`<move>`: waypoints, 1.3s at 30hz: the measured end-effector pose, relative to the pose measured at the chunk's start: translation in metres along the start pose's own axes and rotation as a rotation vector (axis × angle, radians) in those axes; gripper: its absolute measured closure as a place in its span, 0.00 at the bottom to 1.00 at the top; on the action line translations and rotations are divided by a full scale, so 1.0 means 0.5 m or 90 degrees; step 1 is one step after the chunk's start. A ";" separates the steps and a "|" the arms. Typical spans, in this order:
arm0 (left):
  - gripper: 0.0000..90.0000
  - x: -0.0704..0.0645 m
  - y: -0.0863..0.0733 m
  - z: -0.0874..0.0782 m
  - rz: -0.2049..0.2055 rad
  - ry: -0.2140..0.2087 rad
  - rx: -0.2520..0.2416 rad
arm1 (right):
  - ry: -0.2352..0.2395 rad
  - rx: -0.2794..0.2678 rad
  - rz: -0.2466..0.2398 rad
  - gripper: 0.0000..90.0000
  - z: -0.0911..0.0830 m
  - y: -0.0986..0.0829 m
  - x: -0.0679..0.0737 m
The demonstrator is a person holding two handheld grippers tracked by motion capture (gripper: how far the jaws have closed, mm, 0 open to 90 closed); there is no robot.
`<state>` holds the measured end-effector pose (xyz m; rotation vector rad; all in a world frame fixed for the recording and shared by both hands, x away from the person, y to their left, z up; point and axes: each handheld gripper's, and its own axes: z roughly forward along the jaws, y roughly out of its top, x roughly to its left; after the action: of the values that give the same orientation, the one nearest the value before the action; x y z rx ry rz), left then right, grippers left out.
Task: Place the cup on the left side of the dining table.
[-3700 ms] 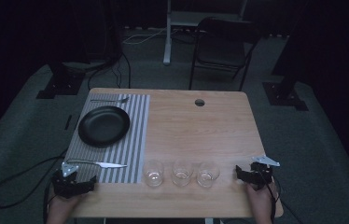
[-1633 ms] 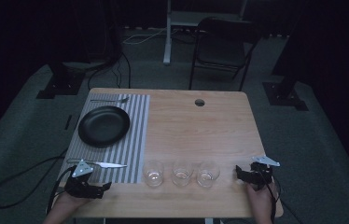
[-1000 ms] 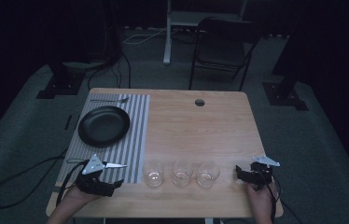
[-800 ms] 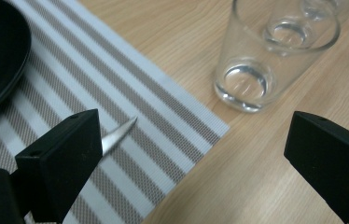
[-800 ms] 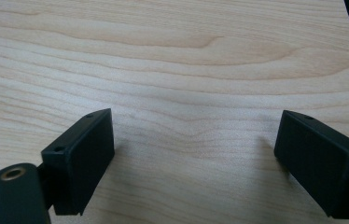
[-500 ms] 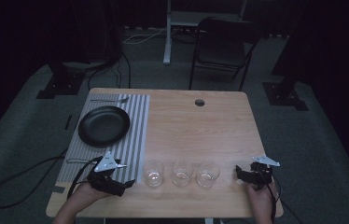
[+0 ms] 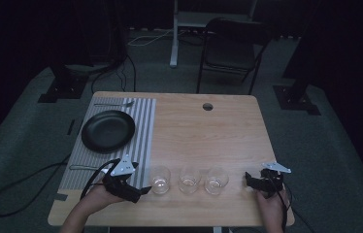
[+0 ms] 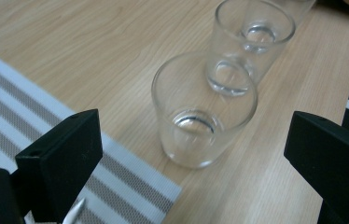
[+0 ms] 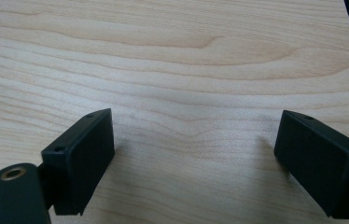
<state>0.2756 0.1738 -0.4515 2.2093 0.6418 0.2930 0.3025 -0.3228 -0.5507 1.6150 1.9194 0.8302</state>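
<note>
The left gripper (image 7: 143, 189) stands with jaws spread wide, lined up on the nearest glass tumbler (image 8: 204, 109), the leftmost of three in a row near the table's (image 7: 204, 131) front edge, just beside the striped placemat (image 8: 32, 121). The tumbler is judged light, rigid, smooth and breakable; grip the side wall at mid-height with moderate force. Compared with 3.7 s ago, the left gripper has moved rightward toward the tumbler. The right gripper (image 7: 248, 178) is unchanged, jaws apart and empty.

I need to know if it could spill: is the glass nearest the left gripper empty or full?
Empty. The nearest glass stands upright, and its bare base and the table show clearly through it.
</note>
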 end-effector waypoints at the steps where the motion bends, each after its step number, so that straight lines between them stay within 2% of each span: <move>1: 0.05 -0.001 0.005 0.003 0.002 -0.006 0.000 | 0.000 0.000 0.000 0.13 0.000 0.000 0.000; 9: 0.05 -0.016 0.047 0.029 0.035 -0.021 0.005 | 0.000 0.000 0.000 0.13 0.000 0.000 0.000; 14: 0.05 -0.018 0.058 0.045 0.036 -0.031 0.005 | 0.000 0.000 0.000 0.13 0.000 0.000 0.000; 18: 0.05 -0.024 0.070 0.060 0.047 -0.030 0.010 | 0.000 0.000 0.000 0.13 0.000 0.000 0.000; 26: 0.05 -0.035 0.094 0.088 0.061 -0.049 0.022 | 0.000 0.000 0.000 0.13 0.000 0.000 0.000; 39: 0.05 -0.066 0.156 0.134 0.093 -0.080 0.027 | 0.000 0.000 0.000 0.13 0.000 0.000 0.000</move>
<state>0.3019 0.0702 -0.4361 2.2989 0.4222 0.2147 0.3025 -0.3228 -0.5507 1.6153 1.9192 0.8303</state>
